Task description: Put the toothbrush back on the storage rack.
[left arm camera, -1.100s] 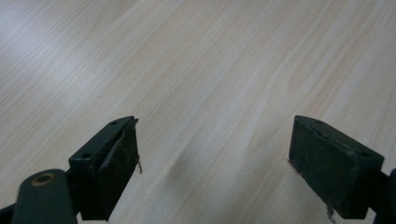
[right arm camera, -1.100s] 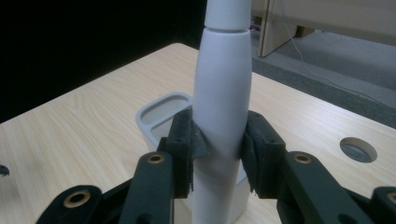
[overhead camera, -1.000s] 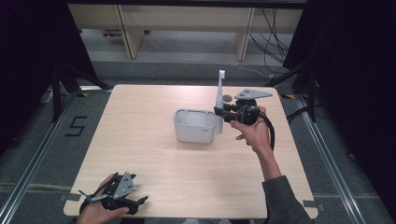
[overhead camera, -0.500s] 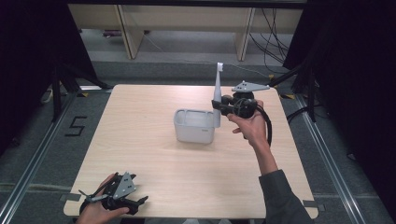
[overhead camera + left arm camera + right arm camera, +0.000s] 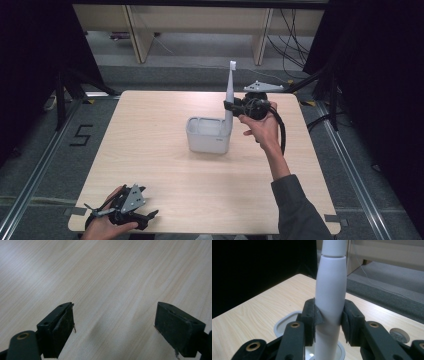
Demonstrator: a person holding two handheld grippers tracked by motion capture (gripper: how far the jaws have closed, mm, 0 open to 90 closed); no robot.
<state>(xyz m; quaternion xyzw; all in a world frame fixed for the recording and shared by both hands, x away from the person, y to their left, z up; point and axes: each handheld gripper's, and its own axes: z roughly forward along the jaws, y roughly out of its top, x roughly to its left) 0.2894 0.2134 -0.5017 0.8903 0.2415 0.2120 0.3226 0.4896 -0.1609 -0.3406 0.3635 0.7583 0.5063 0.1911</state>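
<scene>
Right gripper (image 5: 231,106) lifted slightly, forearm angled in, clamping upright toothbrush (image 5: 230,92) over holder (image 5: 209,135); left gripper (image 5: 145,217) idle, jaws wide.

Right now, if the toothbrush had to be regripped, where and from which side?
Grip the thick lower handle of the toothbrush, where the right gripper already clamps it. The handle is round and widest there, narrowing toward the neck above. It stands upright over the right end of the white holder, so come in level from the holder's right, jaws either side.

Pale wood table (image 5: 150,150), floor mark "5" (image 5: 81,135) at left, cables (image 5: 292,35) behind.
</scene>
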